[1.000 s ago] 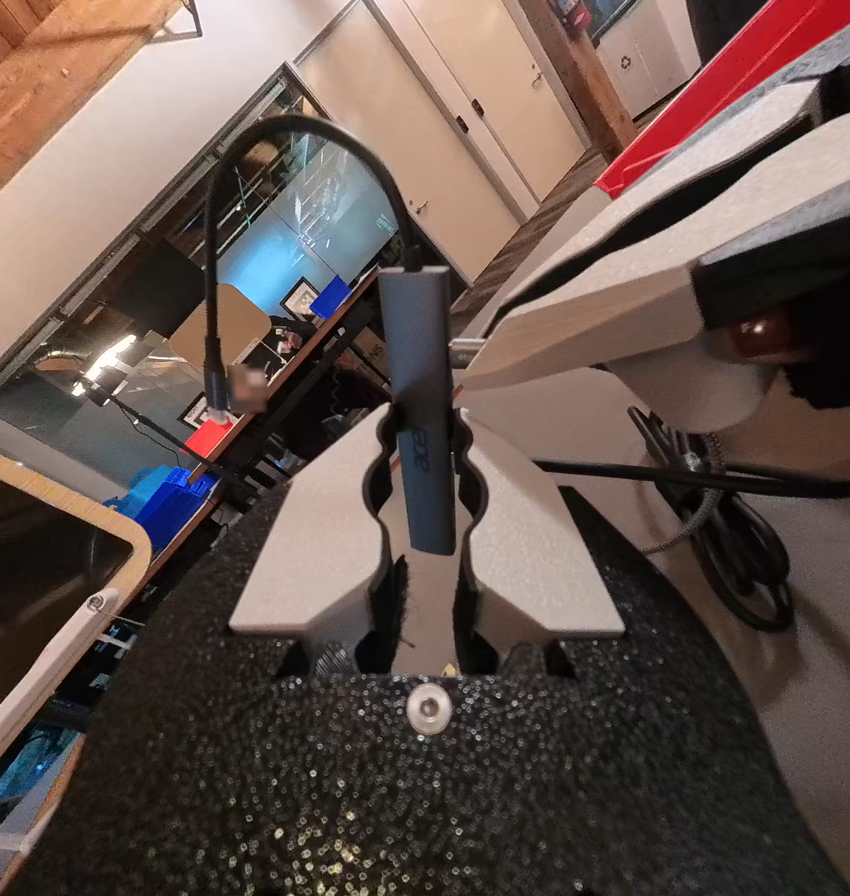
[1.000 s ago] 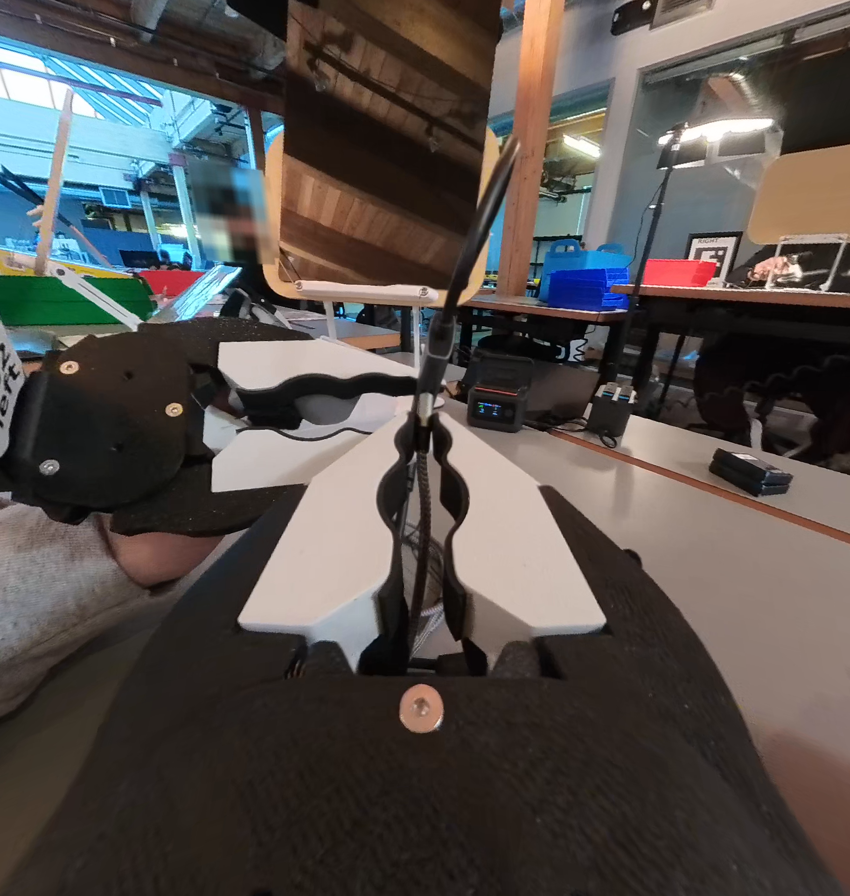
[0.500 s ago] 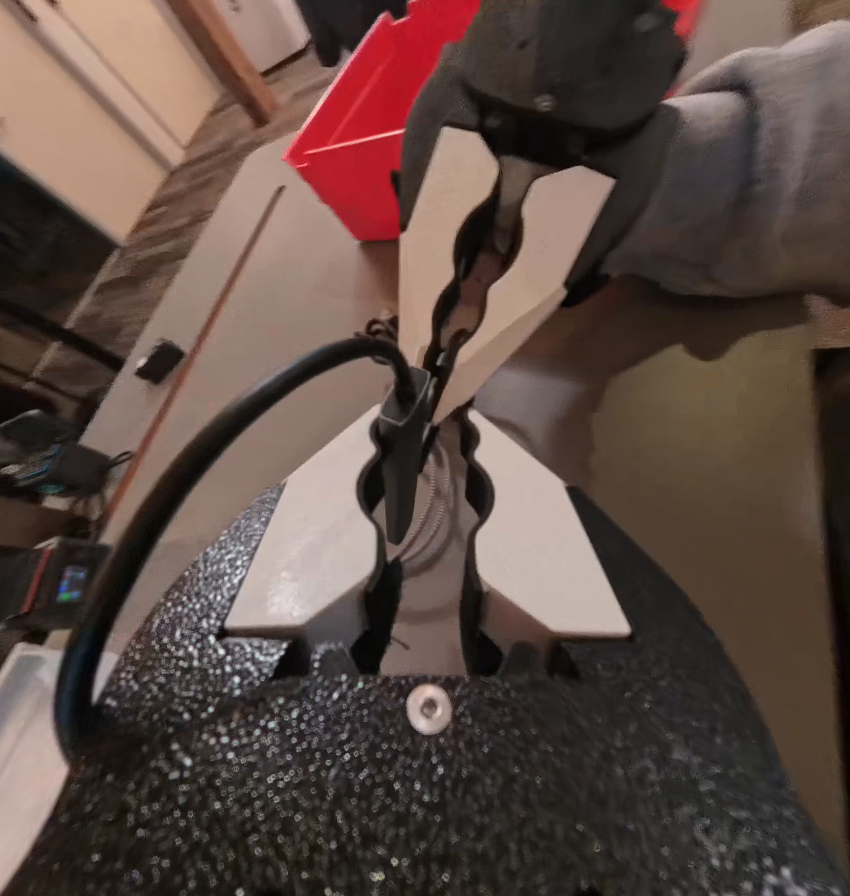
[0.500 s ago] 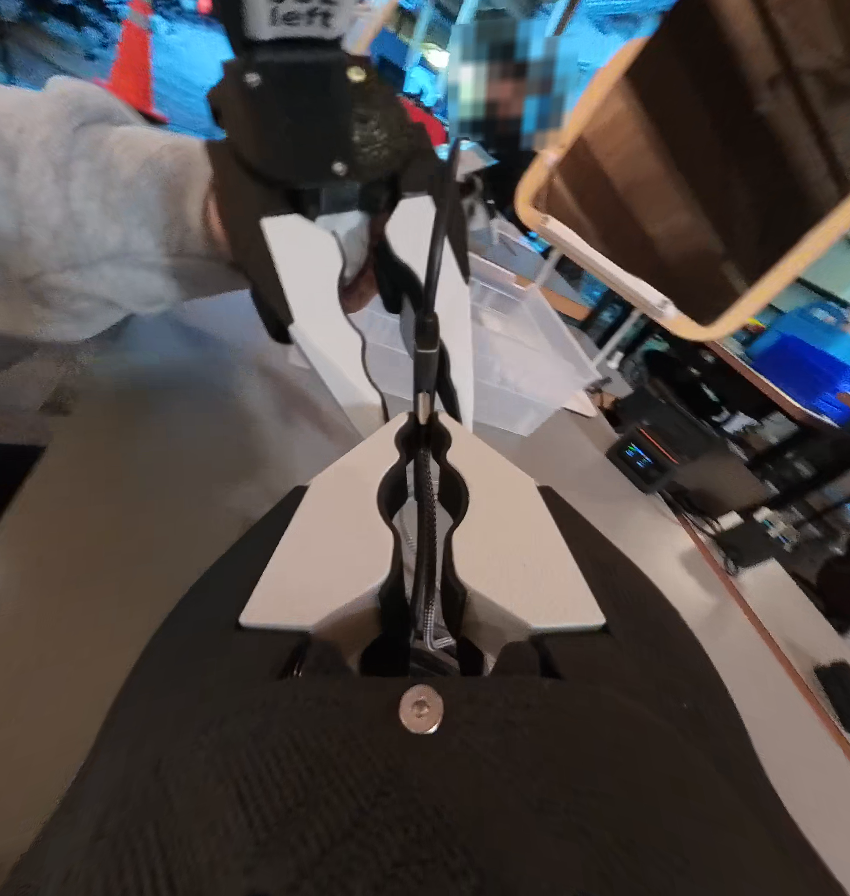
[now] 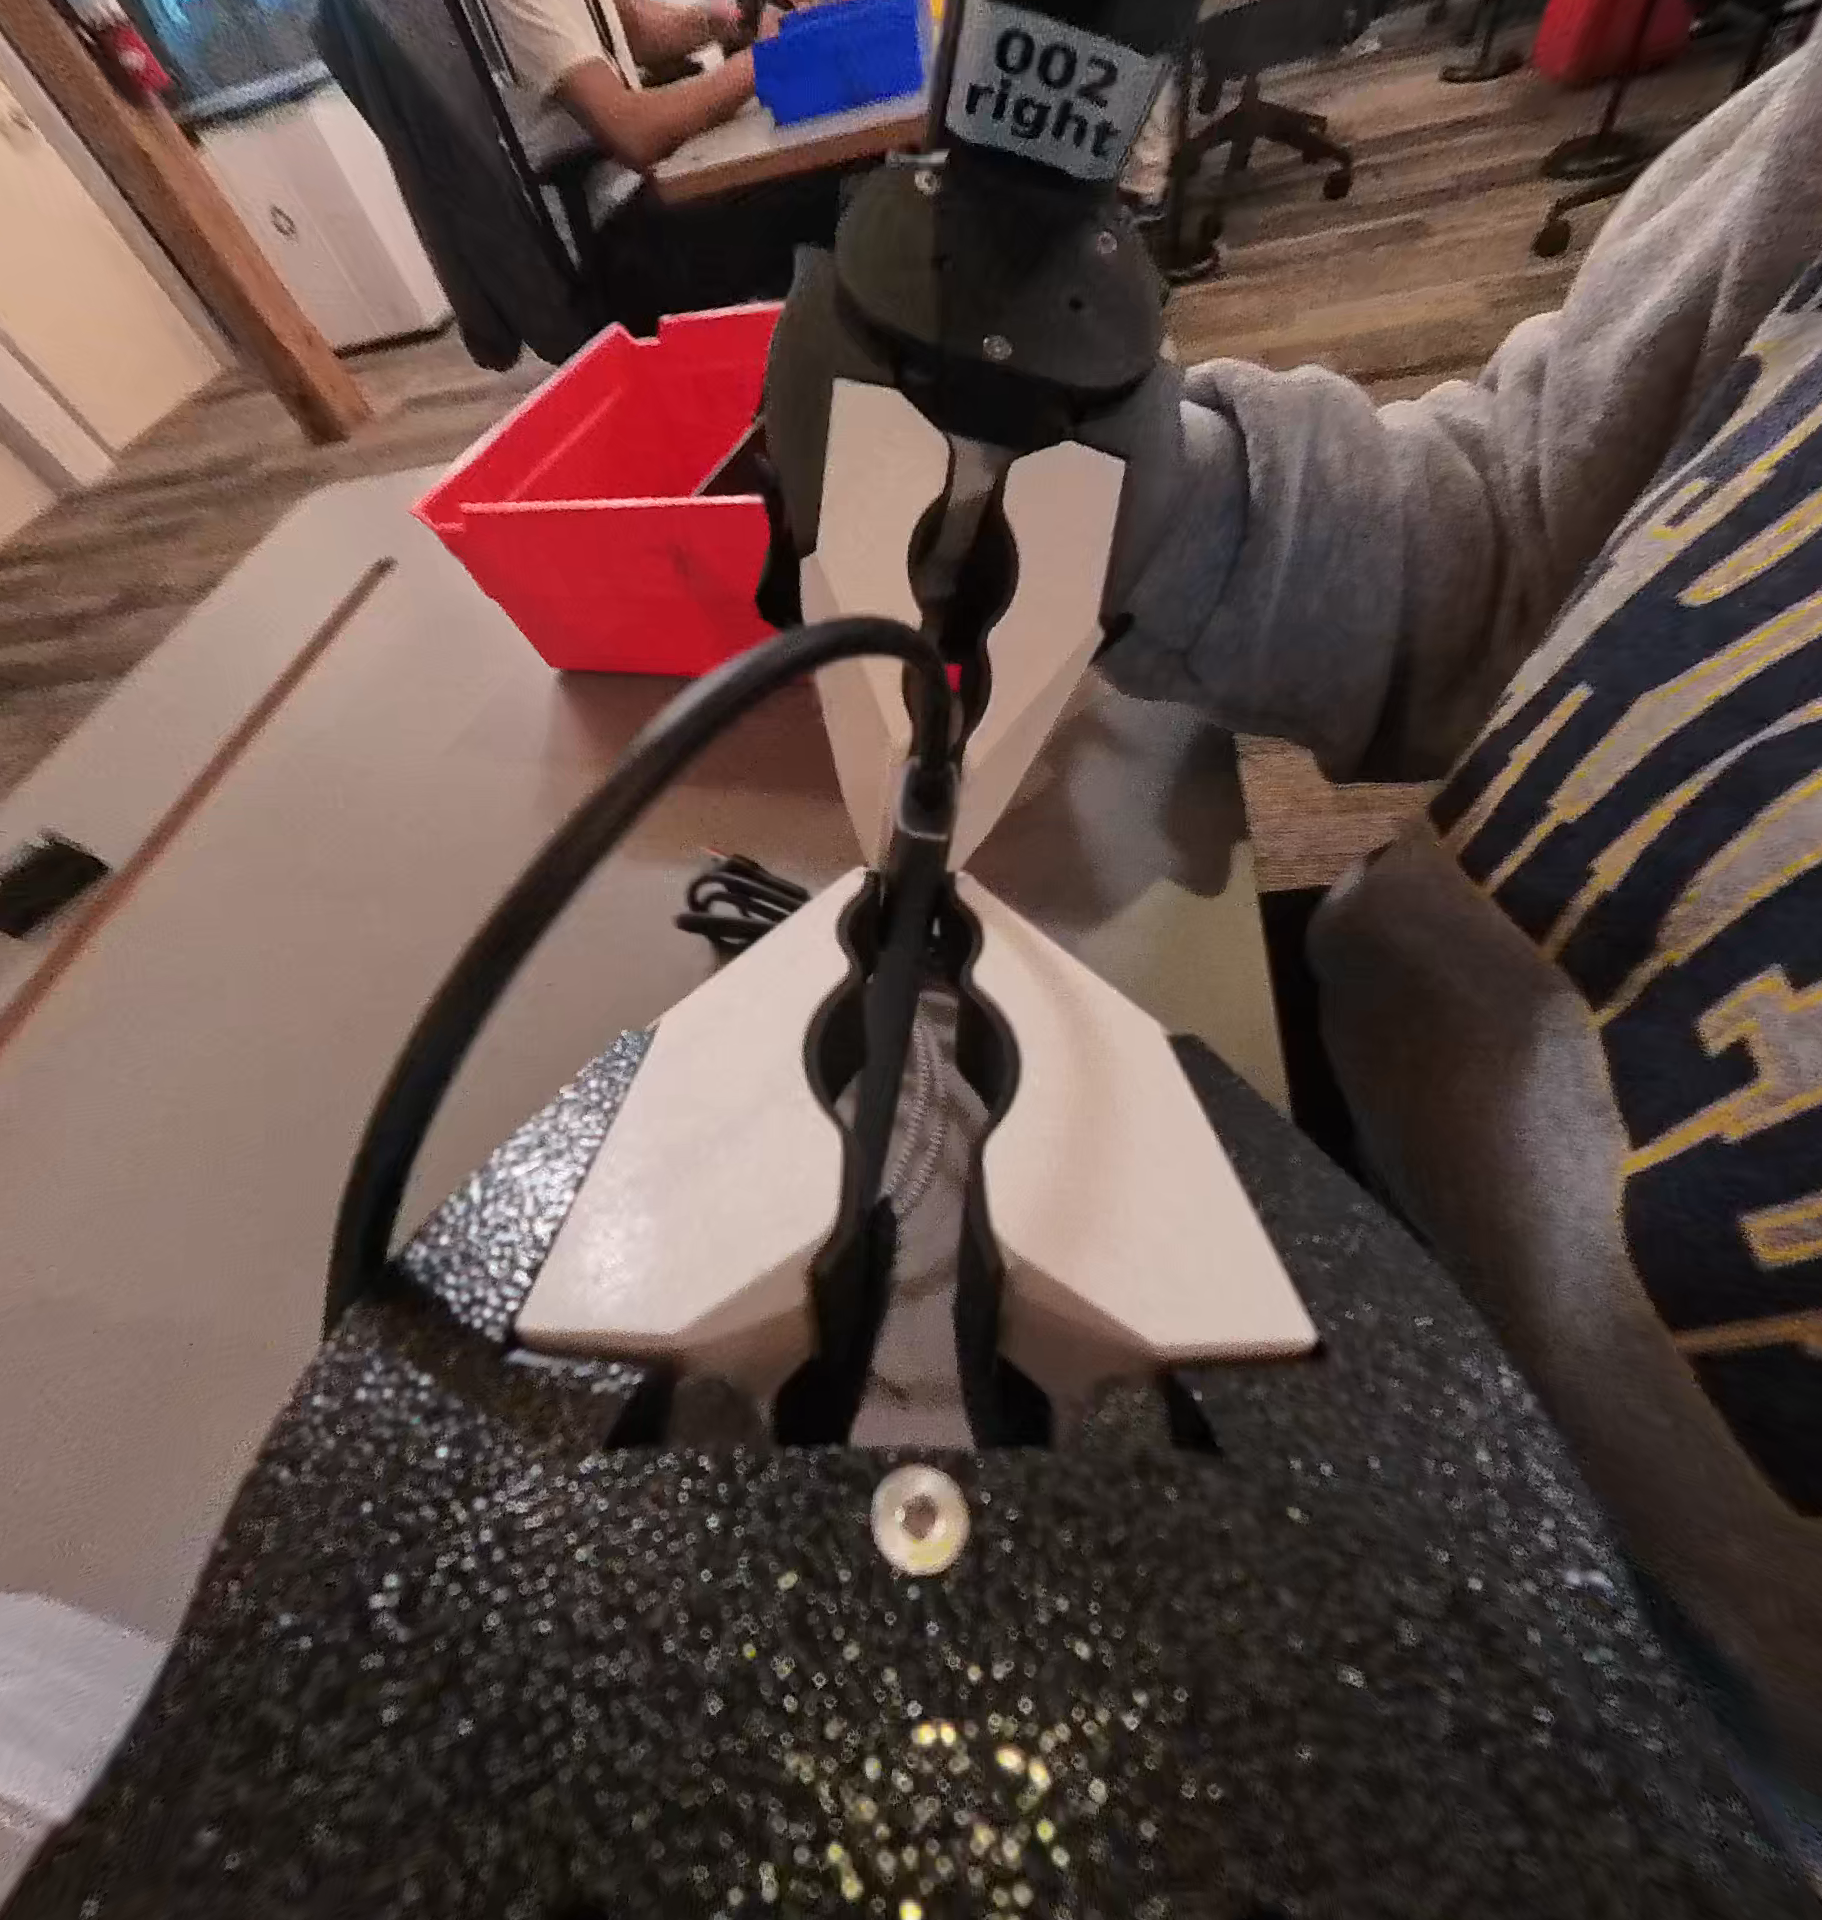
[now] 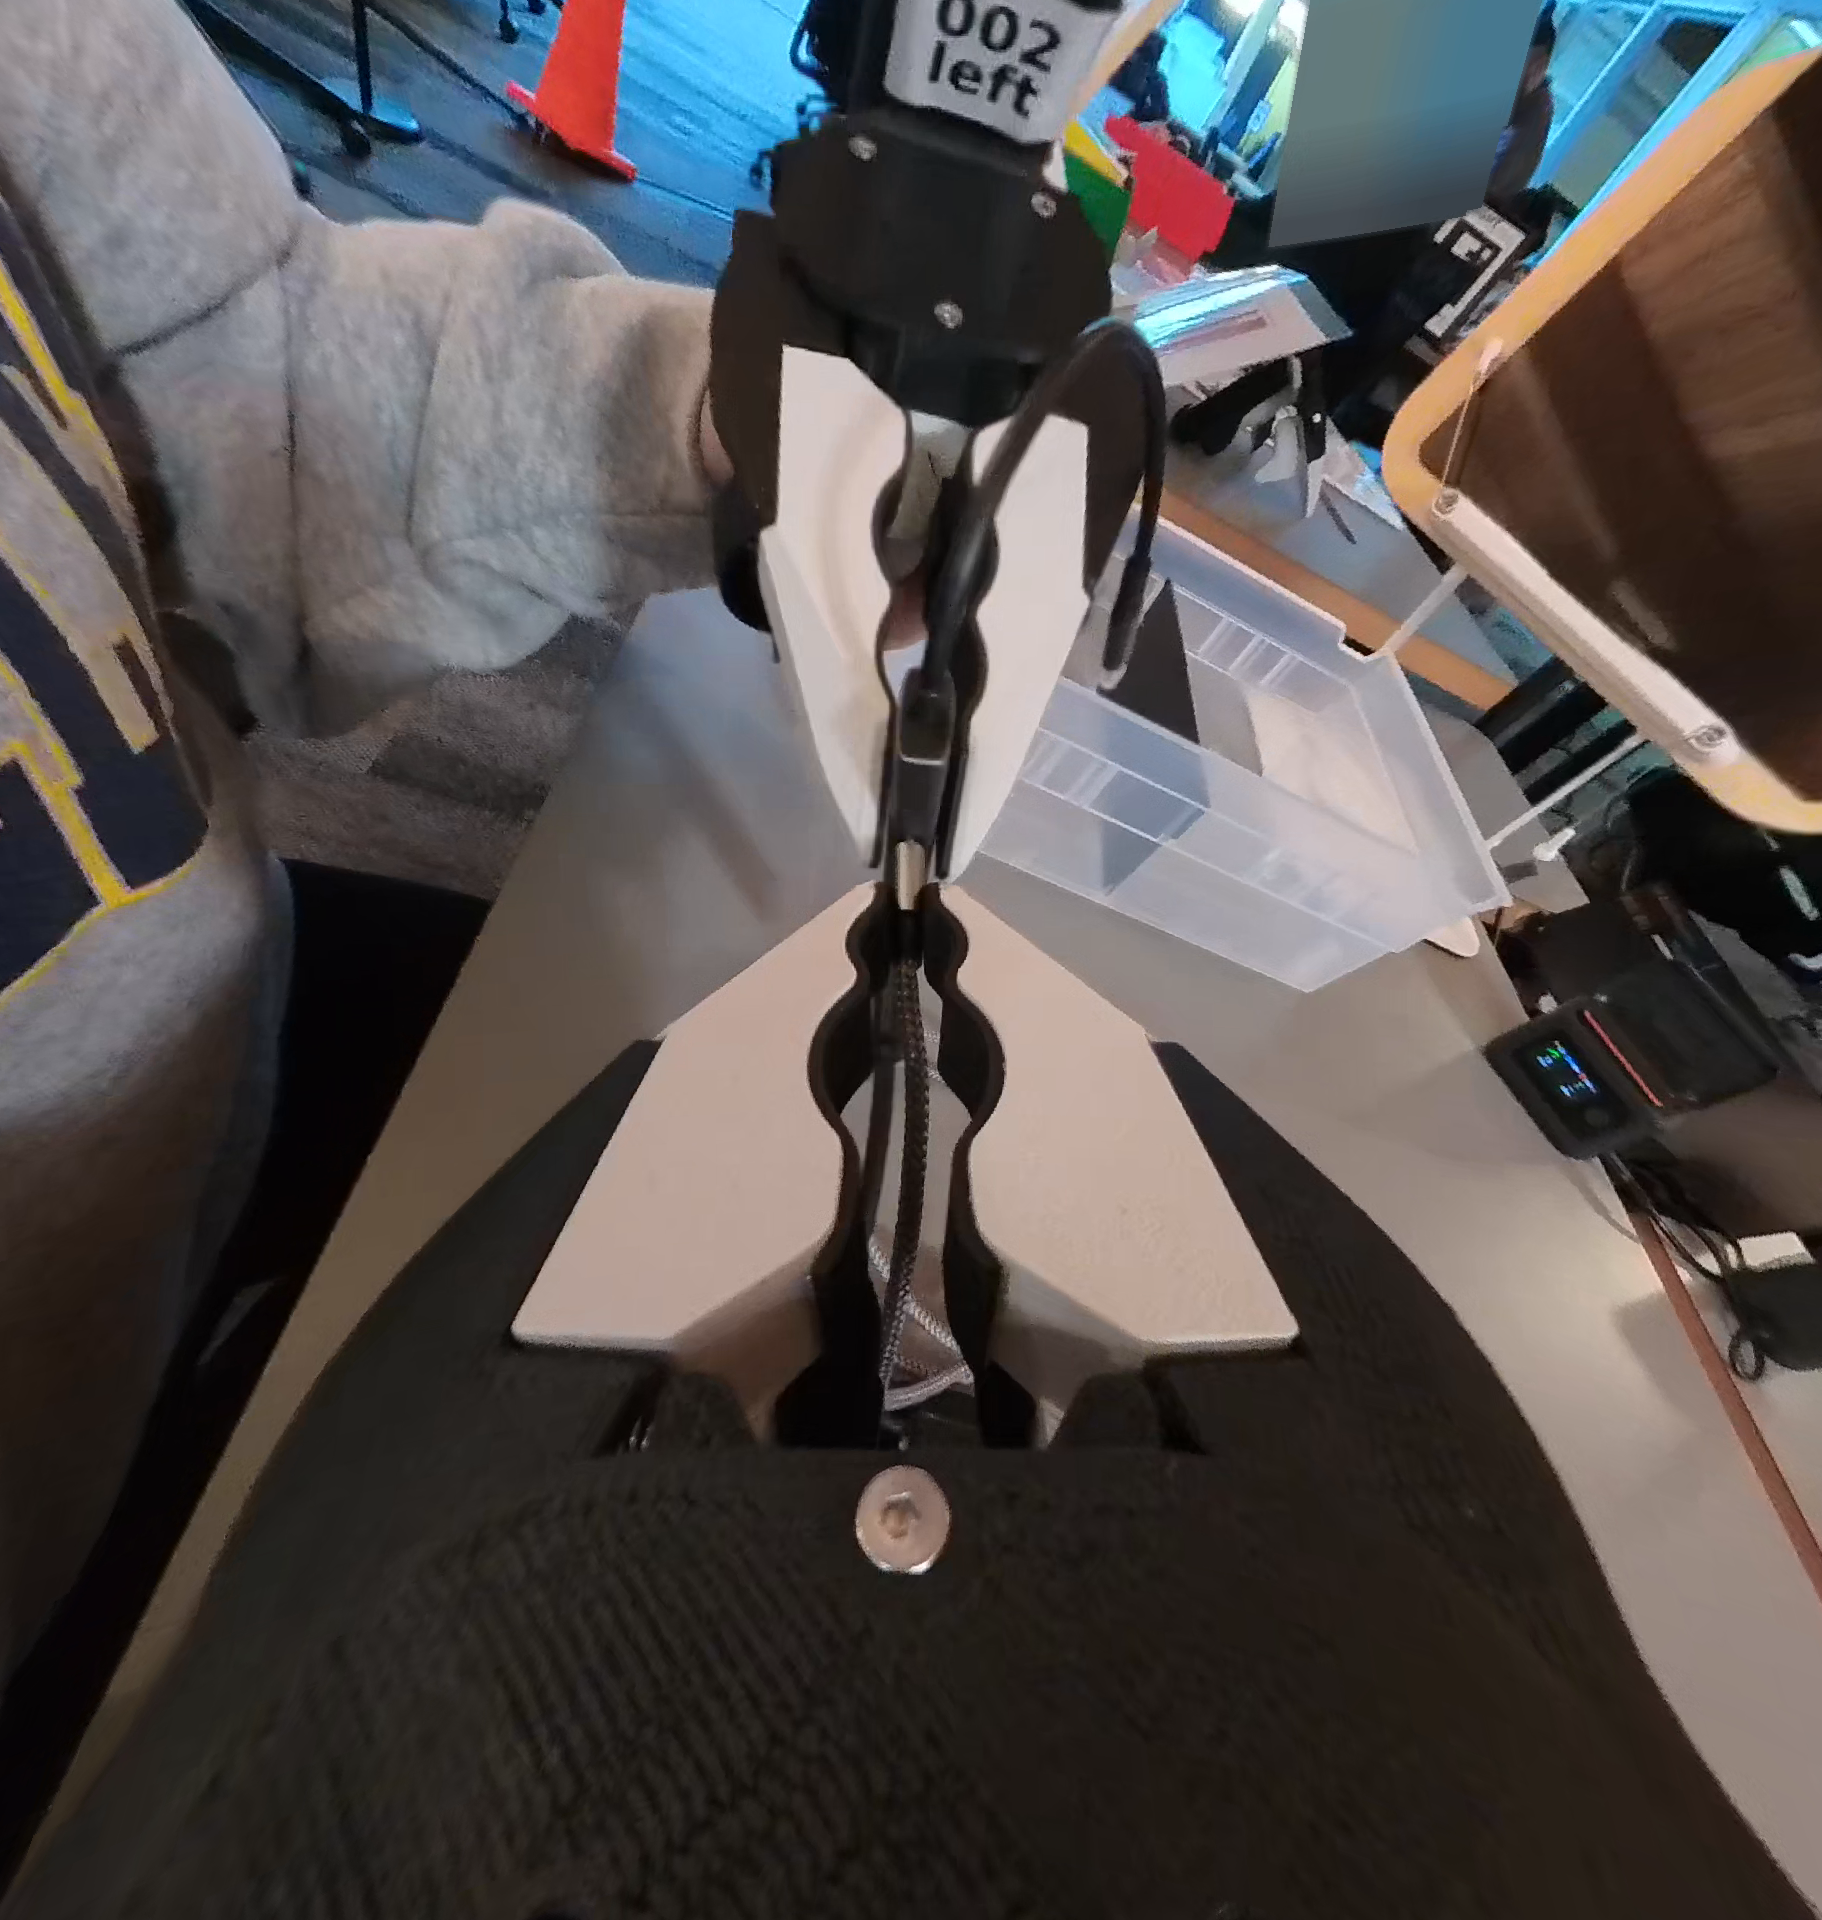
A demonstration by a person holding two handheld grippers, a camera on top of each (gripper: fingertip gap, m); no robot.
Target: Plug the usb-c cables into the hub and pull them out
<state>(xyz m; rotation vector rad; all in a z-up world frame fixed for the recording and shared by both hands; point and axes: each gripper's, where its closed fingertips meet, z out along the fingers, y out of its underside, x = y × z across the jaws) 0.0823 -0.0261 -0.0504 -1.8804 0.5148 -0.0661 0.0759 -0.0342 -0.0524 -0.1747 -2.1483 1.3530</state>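
Observation:
My left gripper (image 5: pixel 912 883) is shut on the slim grey hub (image 5: pixel 899 997), which I see edge-on. The hub's own black cable (image 5: pixel 574 831) loops from its far end back past the gripper. My right gripper (image 6: pixel 907 899) is shut on a braided usb-c cable (image 6: pixel 902 1122), with its silver plug (image 6: pixel 908 862) sticking out past the tips. The two grippers face each other tip to tip above the table. The plug meets the hub's end (image 6: pixel 922 790). I cannot tell whether it is seated. The right gripper (image 5: pixel 917 842) also shows in the left wrist view.
A red bin (image 5: pixel 616 530) stands on the table behind the right gripper. A clear plastic organizer box (image 6: pixel 1250 821) sits behind the left gripper. A small device with a lit screen (image 6: pixel 1572 1081) is at the right. Coiled black cables (image 5: pixel 730 904) lie below. Grey sleeves flank both views. My left and right fingertips are right by each other.
Both grippers have swung round from side-on to face each other. The plug has moved up to the hub's end, and the gap between the tips has closed.

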